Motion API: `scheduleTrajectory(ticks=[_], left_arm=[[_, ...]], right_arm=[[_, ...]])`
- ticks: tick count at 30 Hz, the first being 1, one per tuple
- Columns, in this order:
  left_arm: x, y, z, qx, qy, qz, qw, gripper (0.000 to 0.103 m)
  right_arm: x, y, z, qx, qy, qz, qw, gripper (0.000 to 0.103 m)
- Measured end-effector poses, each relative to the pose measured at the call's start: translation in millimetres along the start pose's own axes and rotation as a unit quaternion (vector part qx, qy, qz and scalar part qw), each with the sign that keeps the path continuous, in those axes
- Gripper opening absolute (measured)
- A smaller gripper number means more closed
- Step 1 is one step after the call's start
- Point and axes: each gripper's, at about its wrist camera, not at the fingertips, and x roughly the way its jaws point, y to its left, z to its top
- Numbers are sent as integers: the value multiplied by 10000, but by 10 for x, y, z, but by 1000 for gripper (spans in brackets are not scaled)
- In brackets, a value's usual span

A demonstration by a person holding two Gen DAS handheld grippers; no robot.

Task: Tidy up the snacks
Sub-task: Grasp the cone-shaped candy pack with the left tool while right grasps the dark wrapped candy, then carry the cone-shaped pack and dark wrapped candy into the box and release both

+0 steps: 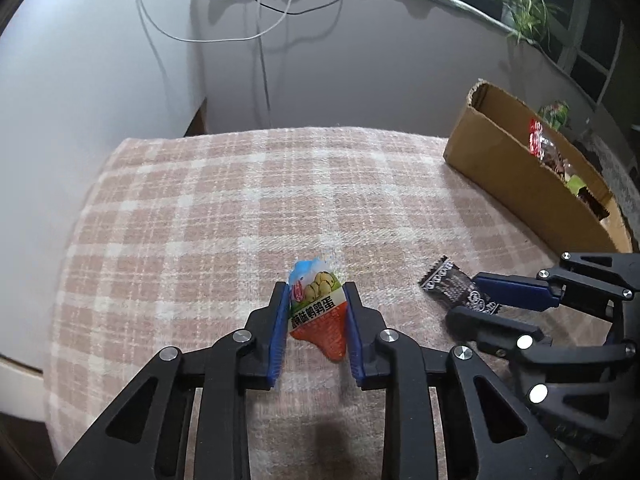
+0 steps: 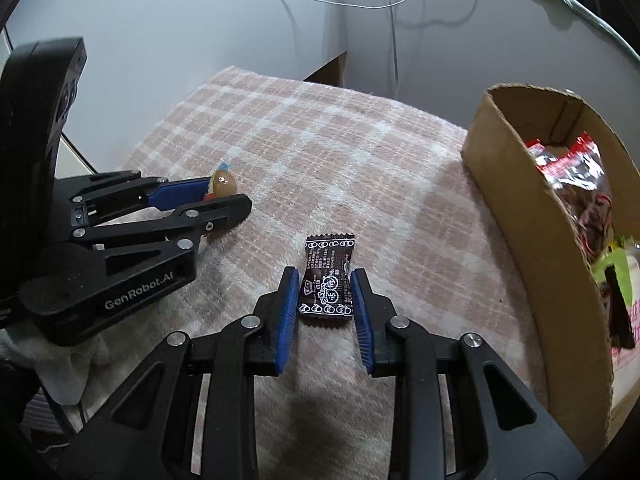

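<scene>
Now left gripper [image 1: 316, 300] pinches the egg packet [image 1: 318, 310]; right gripper [image 2: 325, 292] pinches the dark candy [image 2: 327, 280].

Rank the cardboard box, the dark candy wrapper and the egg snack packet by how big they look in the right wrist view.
1. cardboard box, by far the largest.
2. dark candy wrapper.
3. egg snack packet, smallest here, though it is farther from the camera and partly hidden by the left gripper, so its true size against the wrapper is unsure.

Egg snack pkt [image 1: 316, 308] btwn left hand-held gripper [image 1: 316, 296] pads, on blanket [image 1: 200, 208]. Candy pkt [image 2: 326, 280] to its right, in right hand-held gripper [image 2: 325, 280]. Cardboard box [image 2: 516, 200] w/ snacks far right.
</scene>
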Motion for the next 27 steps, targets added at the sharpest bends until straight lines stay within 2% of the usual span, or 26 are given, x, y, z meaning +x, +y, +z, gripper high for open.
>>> scheduleTrajectory(ticks=[5,11,18,21,27], left_arm=[[-83,12,-17,-96,-60,-76,9999,24],[-333,-49,13,-122,-331,-128,9993,24],[-631,-314,147,96,-748,-203,9969,24],[-748,-464,210,164,-952,-287,9949,24],[-824,-807,345,413,-1099,-516,9917,24]], right_arm=[[-107,-23,-40,52,-167,110,9998,28],[-319,-45,-47,78,-413,226,9989,28],[-689,-136,-69,76,-744,210,9970,28],[-910,-260,-94,114,-924,165,9955,28],[-1248,-591,-142,241,-1168,-32,9929,28]])
